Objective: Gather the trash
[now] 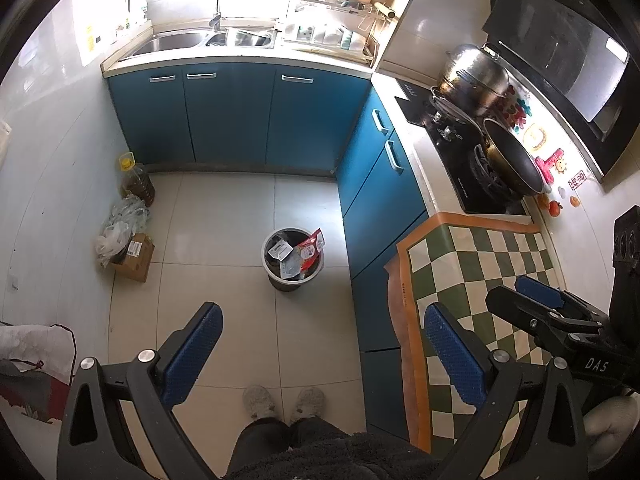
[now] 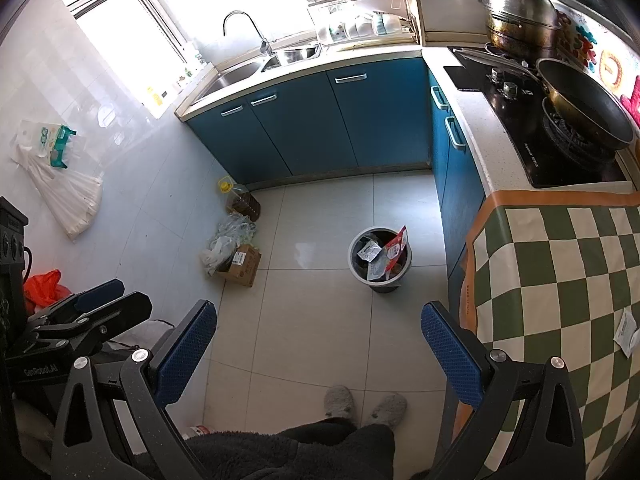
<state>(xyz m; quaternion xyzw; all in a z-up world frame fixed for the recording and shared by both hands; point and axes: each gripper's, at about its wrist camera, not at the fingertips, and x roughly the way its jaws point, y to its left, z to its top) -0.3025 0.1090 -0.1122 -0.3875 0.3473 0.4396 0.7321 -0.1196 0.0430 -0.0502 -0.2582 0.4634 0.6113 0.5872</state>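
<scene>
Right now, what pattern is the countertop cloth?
Green-and-cream checks, orange border; clearest in the right wrist view.

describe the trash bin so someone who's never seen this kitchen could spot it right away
Find the blue cabinets under the sink; on the pale tiled floor before them stands a small round trash bin, alone mid-floor. Unlike the cardboard box and oil jug by the wall, it holds wrappers, one of them red.

We note a pale tiled floor point(image 2: 320, 320) carrying a round trash bin point(image 2: 379, 259) holding wrappers, a cardboard box point(image 2: 242, 266) with crumpled plastic bags point(image 2: 228, 236), and an oil jug point(image 2: 240, 200). The checkered counter cloth point(image 2: 560, 280) bears one small packet point(image 2: 627, 332).
</scene>
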